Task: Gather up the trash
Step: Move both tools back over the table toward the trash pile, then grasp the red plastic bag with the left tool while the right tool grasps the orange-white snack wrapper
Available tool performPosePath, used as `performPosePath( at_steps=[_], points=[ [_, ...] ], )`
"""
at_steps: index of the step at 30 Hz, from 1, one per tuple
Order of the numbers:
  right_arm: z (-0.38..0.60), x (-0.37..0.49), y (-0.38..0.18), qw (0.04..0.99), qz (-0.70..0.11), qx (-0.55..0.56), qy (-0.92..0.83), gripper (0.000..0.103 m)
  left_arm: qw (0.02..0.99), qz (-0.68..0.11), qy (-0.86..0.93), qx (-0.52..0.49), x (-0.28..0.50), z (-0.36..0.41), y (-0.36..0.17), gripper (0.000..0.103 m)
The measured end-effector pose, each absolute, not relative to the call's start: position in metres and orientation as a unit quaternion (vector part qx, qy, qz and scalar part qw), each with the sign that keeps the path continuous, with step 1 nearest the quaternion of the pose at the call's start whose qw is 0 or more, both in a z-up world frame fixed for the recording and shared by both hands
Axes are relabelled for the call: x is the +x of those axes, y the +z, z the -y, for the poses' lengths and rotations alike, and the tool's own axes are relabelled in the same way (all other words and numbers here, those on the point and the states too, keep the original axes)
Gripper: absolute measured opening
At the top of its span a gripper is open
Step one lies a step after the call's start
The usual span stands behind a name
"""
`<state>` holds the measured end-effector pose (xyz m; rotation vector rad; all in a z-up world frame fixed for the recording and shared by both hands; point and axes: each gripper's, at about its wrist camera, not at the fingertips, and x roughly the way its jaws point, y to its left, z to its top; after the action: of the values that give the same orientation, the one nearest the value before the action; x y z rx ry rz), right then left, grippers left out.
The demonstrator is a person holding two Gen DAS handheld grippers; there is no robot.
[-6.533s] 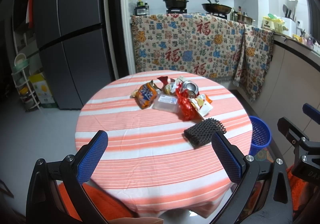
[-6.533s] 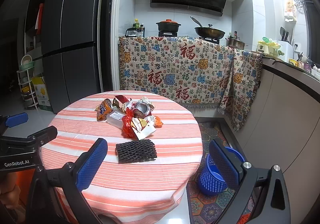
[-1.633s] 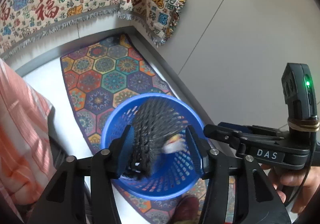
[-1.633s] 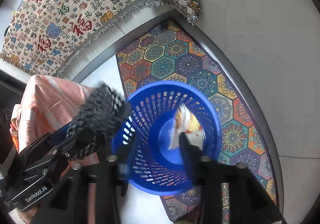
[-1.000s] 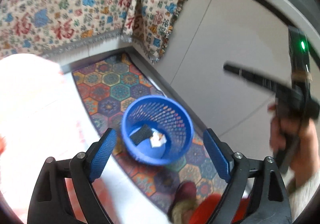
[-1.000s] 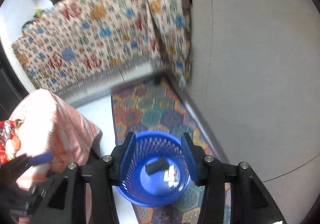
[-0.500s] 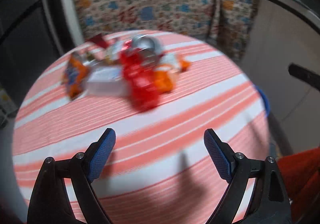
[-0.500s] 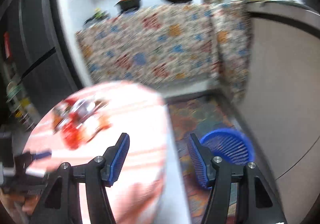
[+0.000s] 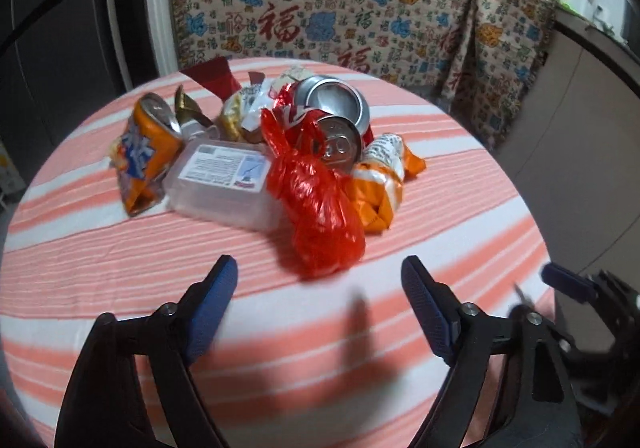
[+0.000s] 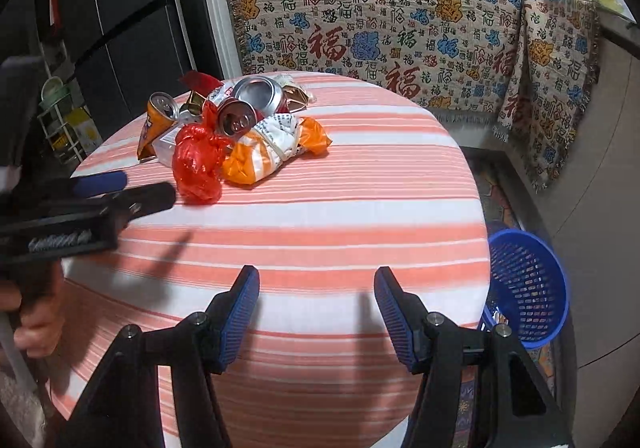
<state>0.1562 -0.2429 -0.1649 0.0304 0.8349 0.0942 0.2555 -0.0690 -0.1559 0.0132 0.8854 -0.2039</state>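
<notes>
While both tongs hang empty above the near part of the striped table [image 10: 360, 184], the left gripper [image 9: 316, 296] stands spread, its jaws having just been closing with nothing between them, and the right gripper [image 10: 316, 300] is spread less wide, also empty. Because the trash is heaped at the far side, the red plastic bag [image 9: 320, 204] lies just beyond the left gripper's pads and is probably the next pick. Right of the table, on the floor, the blue basket [image 10: 528, 284] waits within reach.
</notes>
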Motion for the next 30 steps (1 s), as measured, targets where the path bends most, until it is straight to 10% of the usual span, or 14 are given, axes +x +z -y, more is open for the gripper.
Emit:
performPosePath(
  at_steps=[3, 5, 7, 23, 25, 30],
  points=[
    [0.244, 0.158, -0.16, 0.917, -0.397, 0.018, 0.04, 0.061, 0.893, -0.442, -0.091, -0.01, 0.275, 0.071, -0.166, 0.066],
    [0.243, 0.162, -0.159, 0.918, -0.394, 0.019, 0.043, 0.061, 0.889, -0.448, -0.096, -0.026, 0.28, 0.07, -0.17, 0.03],
    [0.242, 0.167, -0.157, 0.918, -0.394, 0.014, 0.044, 0.061, 0.888, -0.447, -0.1, -0.046, 0.277, 0.062, -0.169, 0.022],
    [0.178, 0.282, -0.183, 0.884, -0.45, 0.109, 0.072, 0.061, 0.891, -0.446, -0.051, -0.059, 0.198, -0.024, -0.167, 0.024],
    [0.175, 0.286, -0.187, 0.884, -0.453, 0.098, 0.055, 0.046, 0.891, -0.446, -0.055, -0.061, 0.197, -0.029, -0.169, 0.029],
    [0.183, 0.264, -0.18, 0.88, -0.463, 0.038, 0.098, 0.044, 0.891, -0.443, -0.068, -0.073, 0.198, -0.039, -0.164, 0.056]
  ],
)
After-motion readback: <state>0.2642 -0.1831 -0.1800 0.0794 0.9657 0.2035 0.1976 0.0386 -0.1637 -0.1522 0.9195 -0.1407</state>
